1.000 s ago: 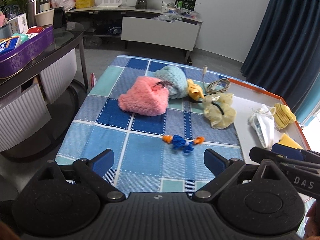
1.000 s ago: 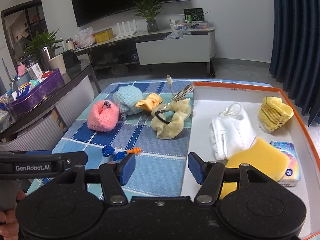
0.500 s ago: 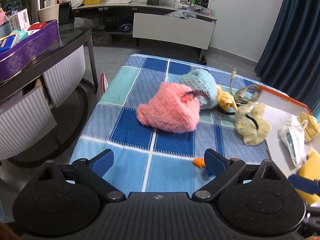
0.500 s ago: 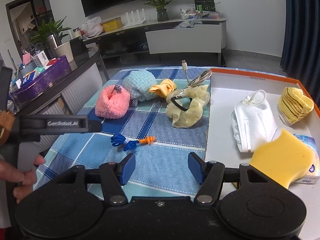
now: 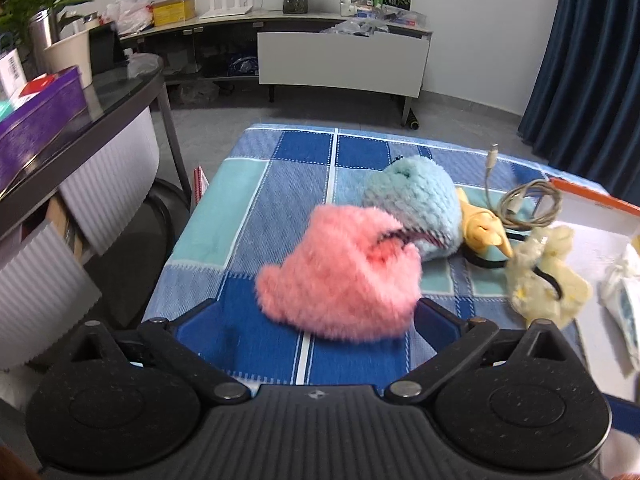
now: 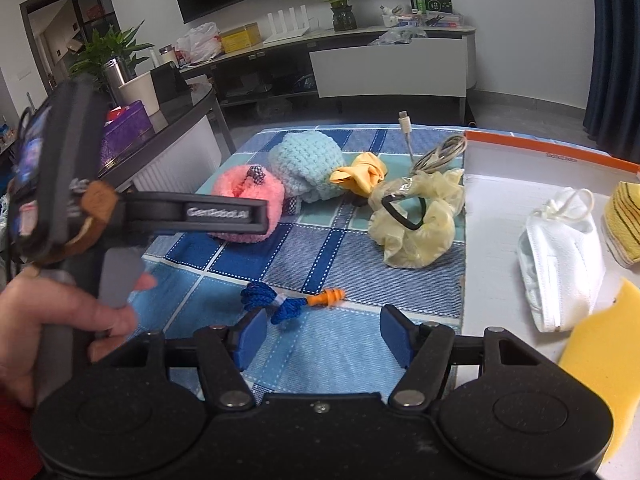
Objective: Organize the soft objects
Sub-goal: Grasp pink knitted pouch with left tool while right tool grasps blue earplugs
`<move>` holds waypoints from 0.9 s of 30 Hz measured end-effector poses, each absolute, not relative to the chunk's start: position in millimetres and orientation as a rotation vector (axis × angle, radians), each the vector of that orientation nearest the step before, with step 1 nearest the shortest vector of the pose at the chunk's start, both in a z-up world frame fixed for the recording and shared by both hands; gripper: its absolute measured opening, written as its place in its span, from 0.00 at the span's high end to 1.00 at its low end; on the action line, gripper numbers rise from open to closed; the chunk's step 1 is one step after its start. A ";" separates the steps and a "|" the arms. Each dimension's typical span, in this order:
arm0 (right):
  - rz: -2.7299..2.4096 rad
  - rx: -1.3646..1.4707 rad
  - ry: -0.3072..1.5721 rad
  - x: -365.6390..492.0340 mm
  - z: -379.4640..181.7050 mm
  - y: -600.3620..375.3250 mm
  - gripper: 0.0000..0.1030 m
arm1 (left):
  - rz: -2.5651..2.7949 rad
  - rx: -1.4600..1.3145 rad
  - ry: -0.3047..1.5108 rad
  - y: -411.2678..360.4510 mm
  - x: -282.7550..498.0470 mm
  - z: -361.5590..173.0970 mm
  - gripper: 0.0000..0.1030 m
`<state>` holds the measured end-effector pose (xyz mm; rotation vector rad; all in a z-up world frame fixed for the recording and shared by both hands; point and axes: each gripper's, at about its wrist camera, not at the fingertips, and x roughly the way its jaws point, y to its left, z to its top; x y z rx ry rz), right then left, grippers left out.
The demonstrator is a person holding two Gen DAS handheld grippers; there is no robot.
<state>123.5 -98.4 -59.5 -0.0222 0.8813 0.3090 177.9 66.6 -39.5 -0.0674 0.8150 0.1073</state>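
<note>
A fluffy pink pouch [image 5: 340, 272] lies on the blue checked cloth [image 5: 280, 184], touching a light blue knitted pouch [image 5: 412, 204]. My left gripper [image 5: 316, 320] is open, its fingers on either side of the pink pouch's near edge. To the right lie a yellow bow [image 5: 480, 228] and a pale yellow scrunchie [image 5: 548, 284]. My right gripper [image 6: 320, 336] is open and empty, just short of the blue-and-orange corded earplugs [image 6: 292, 300]. The pink pouch [image 6: 248, 200], blue pouch [image 6: 308, 160] and scrunchie [image 6: 420, 224] also show in the right wrist view.
A white tray with an orange rim [image 6: 552, 148] at the right holds a white face mask [image 6: 560, 248], a yellow striped cloth [image 6: 624, 224] and a yellow sponge [image 6: 600, 364]. A coiled charging cable [image 6: 436, 152] lies by the tray. A dark side table [image 5: 80, 120] stands left.
My left gripper has moved forward and left up to the pink pouch, now between its open fingers. My right gripper has shifted forward toward the earplugs.
</note>
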 end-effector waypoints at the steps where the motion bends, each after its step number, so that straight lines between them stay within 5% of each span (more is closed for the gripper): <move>1: 0.310 -0.018 0.883 125.0 -60.4 -97.9 0.24 | 0.109 -0.056 0.817 66.3 182.7 -42.5 0.00; 4: 0.323 -0.020 0.892 129.9 -64.9 -94.9 0.22 | 0.095 -0.054 0.806 70.7 192.2 -50.8 0.06; 6: 0.331 -0.035 0.898 132.4 -68.1 -90.7 0.20 | 0.074 -0.088 0.794 77.2 192.3 -51.5 0.30; 8: 0.349 -0.048 0.899 134.3 -71.3 -86.3 0.19 | 0.039 -0.114 0.791 82.6 189.1 -47.7 0.37; 22: 0.295 -0.158 0.873 148.0 -95.7 -41.7 0.10 | 0.073 -0.202 0.748 113.4 127.9 -19.8 0.38; 24: 0.297 -0.192 0.846 146.2 -99.4 -36.4 0.14 | 0.069 -0.208 0.741 114.1 123.6 -18.9 0.38; 27: 0.290 -0.209 0.815 144.9 -99.3 -33.7 0.31 | 0.075 -0.220 0.739 117.4 124.0 -18.7 0.38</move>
